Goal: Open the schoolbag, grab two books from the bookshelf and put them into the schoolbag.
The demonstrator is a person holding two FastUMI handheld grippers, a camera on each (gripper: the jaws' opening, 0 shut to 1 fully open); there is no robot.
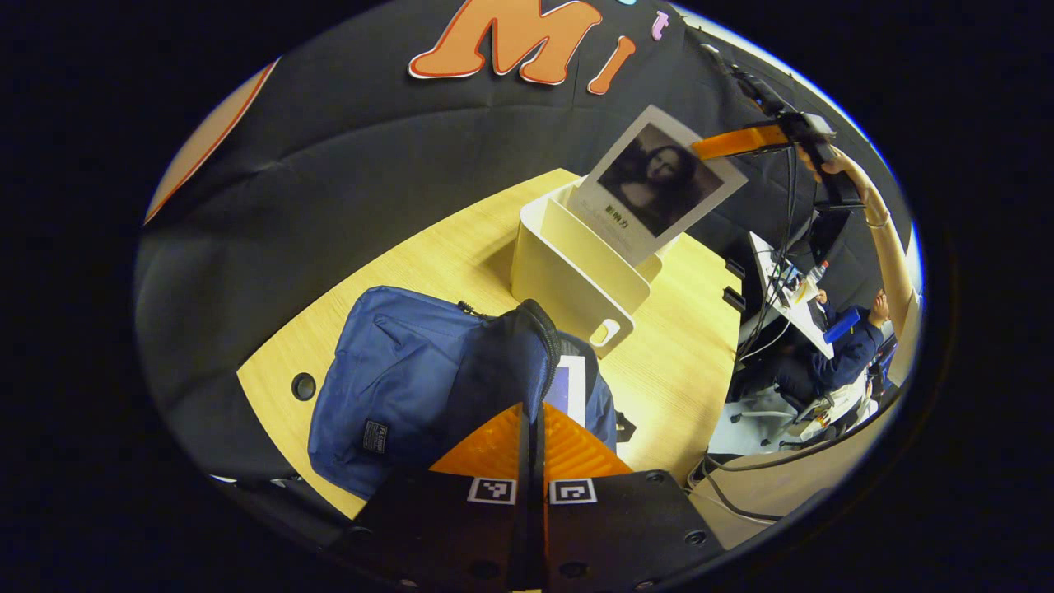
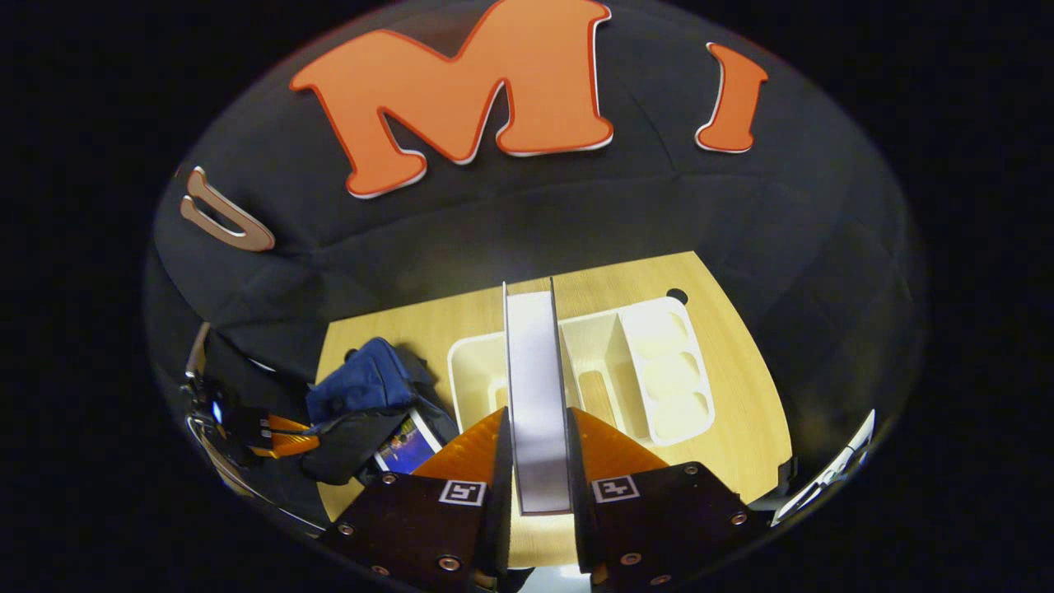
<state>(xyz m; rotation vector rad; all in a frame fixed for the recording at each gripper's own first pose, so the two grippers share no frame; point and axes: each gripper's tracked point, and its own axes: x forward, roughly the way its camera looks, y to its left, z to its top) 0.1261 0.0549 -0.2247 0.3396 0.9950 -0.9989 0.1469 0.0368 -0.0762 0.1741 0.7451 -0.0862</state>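
Overhead, our right gripper [image 2: 535,436] clamps a book [image 2: 535,387] above the white bookshelf [image 2: 659,362]; our left gripper [image 1: 533,428] pinches the open blue schoolbag's [image 1: 395,371] flap, another book [image 1: 571,385] inside.

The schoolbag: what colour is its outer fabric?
Blue, with a dark lining at the opening; the schoolbag shows best in the left gripper view.

A wooden table [image 1: 461,247] and, perhaps, a cluttered desk [image 1: 782,288] beyond it.

Open blue schoolbag [image 1: 395,387]; lifted book [image 1: 656,183].
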